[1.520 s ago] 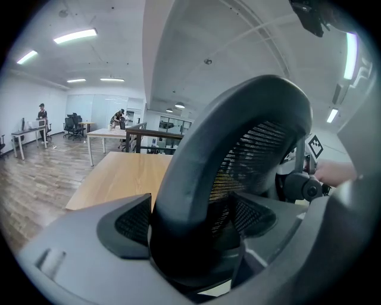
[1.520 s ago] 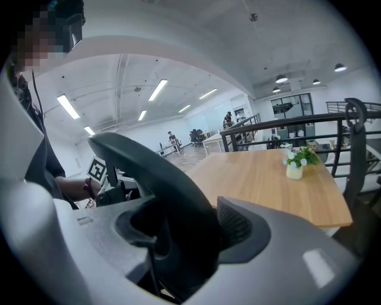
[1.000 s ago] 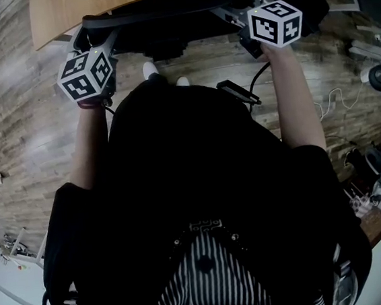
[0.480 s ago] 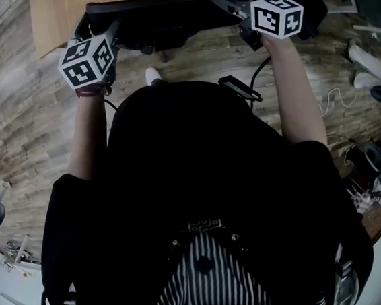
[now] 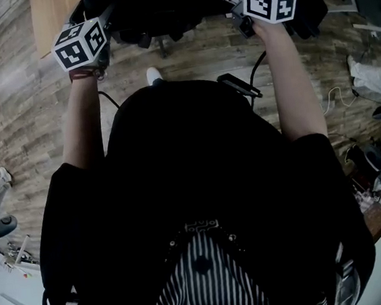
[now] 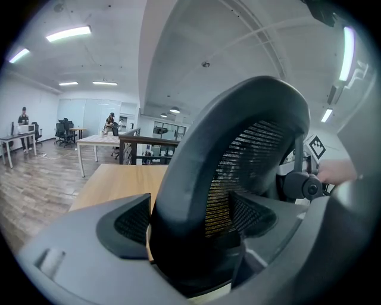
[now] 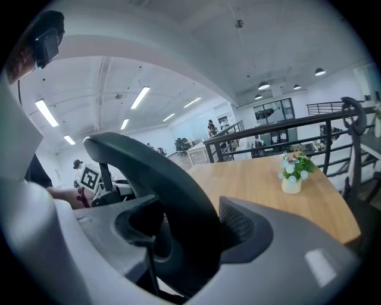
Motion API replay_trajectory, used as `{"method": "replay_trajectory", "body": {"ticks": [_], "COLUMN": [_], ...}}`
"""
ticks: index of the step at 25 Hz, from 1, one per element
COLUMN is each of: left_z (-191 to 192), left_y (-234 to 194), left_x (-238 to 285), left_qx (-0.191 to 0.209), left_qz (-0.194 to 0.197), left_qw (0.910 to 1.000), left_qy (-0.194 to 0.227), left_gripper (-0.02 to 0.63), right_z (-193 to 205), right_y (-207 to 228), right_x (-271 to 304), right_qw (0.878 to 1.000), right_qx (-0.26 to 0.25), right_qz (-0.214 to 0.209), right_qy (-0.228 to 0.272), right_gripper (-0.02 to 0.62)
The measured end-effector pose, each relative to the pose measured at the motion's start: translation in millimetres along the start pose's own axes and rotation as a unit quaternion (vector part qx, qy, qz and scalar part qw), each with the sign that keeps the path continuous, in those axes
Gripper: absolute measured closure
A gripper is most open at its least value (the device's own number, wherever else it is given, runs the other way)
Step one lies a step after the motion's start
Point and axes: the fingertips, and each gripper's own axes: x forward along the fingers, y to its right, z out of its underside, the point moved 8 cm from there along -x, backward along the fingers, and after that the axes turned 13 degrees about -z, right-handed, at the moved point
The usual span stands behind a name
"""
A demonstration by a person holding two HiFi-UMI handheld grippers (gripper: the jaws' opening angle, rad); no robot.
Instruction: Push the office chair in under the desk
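At the head view's top edge, the chair (image 5: 155,13) sits dark against the desk (image 5: 46,18). The frame cuts both off, so how far the seat reaches under the desk cannot be told. The left hand-held gripper (image 6: 190,229) is clamped on the chair's mesh back at one side. The right hand-held gripper (image 7: 190,235) is clamped on the back's dark rim at the other side. Both forearms stretch forward, nearly straight and well apart, on either side of the person's torso. A flower pot (image 7: 292,179) stands on the desk beyond.
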Motion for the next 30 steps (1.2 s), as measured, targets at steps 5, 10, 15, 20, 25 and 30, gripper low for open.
{"method": "replay_trajectory", "body": {"ticks": [5,10,15,20,25,30], "left_z": [-2,2,18,28,29,34], "left_y": [0,1,9,41,94,124], "left_x": [1,-22,-69,-90,-102,-117], "left_qx": [-0.004,-0.011,-0.038,-0.026,0.032,0.076], "left_qz": [0.005,0.002,0.001,0.044,0.155,0.189], "left_qw": [1.0000,0.9999,0.9993,0.9987,0.9868,0.9781], "left_qy": [-0.001,-0.004,0.006,0.008,0.035,0.043], "left_gripper": [0.179,0.190,0.305,0.538,0.600,0.600], "right_z": [2,14,36,53,70,66], "right_y": [-2,-14,-43,-91,-113,-142], "right_x": [-2,-26,-75,-86,-79,-73], "right_qw": [0.999,0.998,0.997,0.999,0.999,1.000], "right_qx": [0.026,0.035,0.040,0.022,0.031,-0.023], "right_qz": [0.023,0.046,0.059,0.030,0.001,0.000], "right_qy": [0.017,0.017,0.015,0.000,0.013,-0.016], "right_gripper": [0.296,0.290,0.302,0.502,0.595,0.597]}}
